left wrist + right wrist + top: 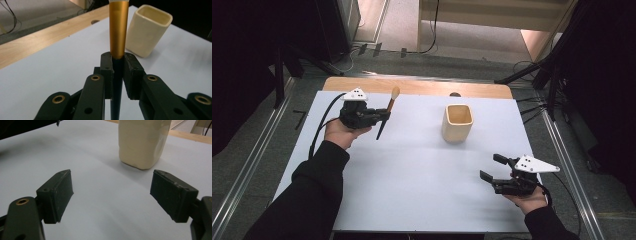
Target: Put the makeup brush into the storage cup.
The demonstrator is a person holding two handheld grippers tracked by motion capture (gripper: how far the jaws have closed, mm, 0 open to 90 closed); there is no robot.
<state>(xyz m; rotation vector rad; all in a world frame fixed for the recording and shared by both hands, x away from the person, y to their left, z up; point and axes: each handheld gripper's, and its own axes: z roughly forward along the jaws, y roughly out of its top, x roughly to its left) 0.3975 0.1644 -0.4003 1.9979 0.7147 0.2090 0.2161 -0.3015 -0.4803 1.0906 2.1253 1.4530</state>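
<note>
Near the bench's far-left corner, left hand-held gripper [382, 116] clamps light, stiff, probably slippery brush [386, 118] mid-handle; right hand-held gripper [492, 167] gapes empty.

Clamped in the left gripper [117, 72] is a makeup brush [385, 114]: its ferrule, just above the jaws, looks like brushed gold metal with a satin sheen, and the handle below them is dark and smooth. The jaws look like matt black plastic, slightly scuffed at the edges, with brass-coloured rivets at the links behind them. Ahead of the brush stands a cream cup [148, 30], seemingly glazed ceramic, smooth with a soft gloss. A matt white sheet [412, 165] like paper lies under both grippers, over a pale wooden tabletop [422, 87] with a smooth finish. The right gripper [111, 195] has the same matt black pads [58, 195], faintly rough.
</note>
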